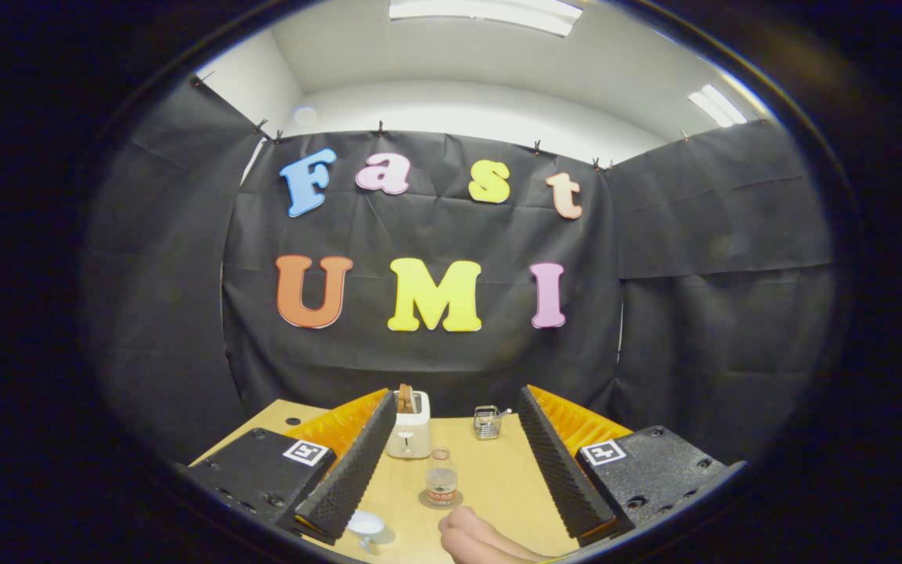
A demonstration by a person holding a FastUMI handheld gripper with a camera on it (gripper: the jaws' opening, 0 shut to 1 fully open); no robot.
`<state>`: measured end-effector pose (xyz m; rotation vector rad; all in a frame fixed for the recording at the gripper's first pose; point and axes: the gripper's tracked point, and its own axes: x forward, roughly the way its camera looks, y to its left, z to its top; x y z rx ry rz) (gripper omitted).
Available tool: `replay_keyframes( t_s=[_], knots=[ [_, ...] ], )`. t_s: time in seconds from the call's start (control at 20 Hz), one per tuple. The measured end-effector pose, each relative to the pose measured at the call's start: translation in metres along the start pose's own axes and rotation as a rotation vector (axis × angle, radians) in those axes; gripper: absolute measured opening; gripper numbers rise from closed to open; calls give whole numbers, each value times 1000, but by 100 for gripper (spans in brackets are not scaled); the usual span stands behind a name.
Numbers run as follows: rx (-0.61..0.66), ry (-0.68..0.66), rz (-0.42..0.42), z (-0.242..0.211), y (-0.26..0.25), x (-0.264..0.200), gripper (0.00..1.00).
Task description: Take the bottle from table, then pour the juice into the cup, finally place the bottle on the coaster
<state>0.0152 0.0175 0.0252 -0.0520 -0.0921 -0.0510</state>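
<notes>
A small clear bottle [441, 479] with a reddish label stands upright on a round coaster [441, 499] on the wooden table [498, 478], between my fingers and well ahead of them. A pale cup [366, 523] sits on the table by my left finger [349, 470]. My gripper [455, 466] is open, with nothing between the fingers; it hangs above the table and touches neither bottle nor cup.
A white toaster [409, 427] with toast in it stands at the back of the table. A small wire basket [487, 422] is to its right. A person's hand [482, 540] rests on the table's near edge, just this side of the bottle.
</notes>
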Motion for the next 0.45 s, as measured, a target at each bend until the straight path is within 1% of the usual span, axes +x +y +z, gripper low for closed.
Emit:
replay_keyframes(
  t_s=[0.3,0.45],
  knots=[
    [-21,-34,10,29,-8,-27,100],
    [-5,-63,45,43,-7,-39,100]
  ],
)
